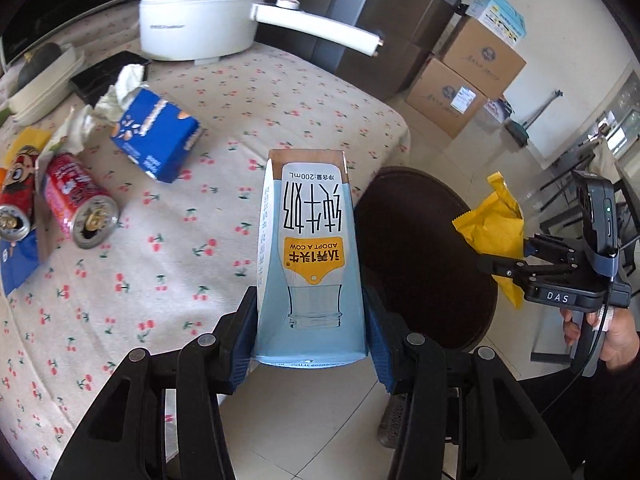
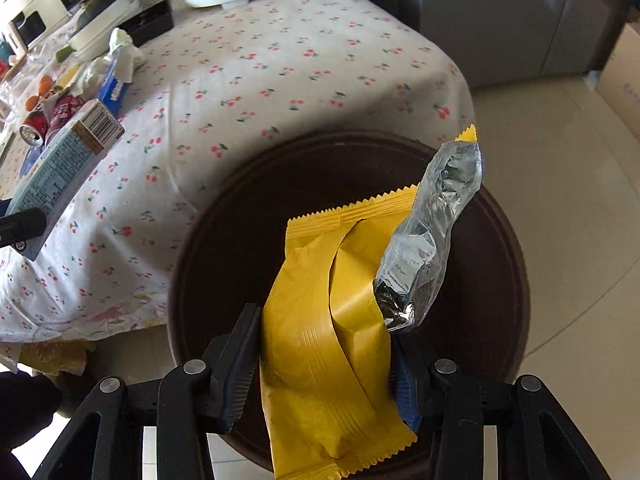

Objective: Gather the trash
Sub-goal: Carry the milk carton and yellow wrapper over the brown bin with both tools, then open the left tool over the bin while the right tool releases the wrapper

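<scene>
My left gripper (image 1: 310,320) is shut on a light-blue milk carton (image 1: 310,248) and holds it in the air over the table's edge, beside a round dark bin (image 1: 420,256). The carton also shows in the right wrist view (image 2: 60,168). My right gripper (image 2: 324,340) is shut on a yellow snack wrapper (image 2: 332,320) with a torn silver inside (image 2: 432,240), held right above the bin's opening (image 2: 240,240). In the left wrist view the right gripper (image 1: 516,268) holds the wrapper (image 1: 492,224) at the bin's right side.
On the cherry-print tablecloth (image 1: 224,208) lie two red cans (image 1: 80,208), a blue tissue box (image 1: 156,136) with crumpled tissues (image 1: 120,92), and a white pot (image 1: 200,8) at the back. Cardboard boxes (image 1: 460,80) stand on the floor beyond.
</scene>
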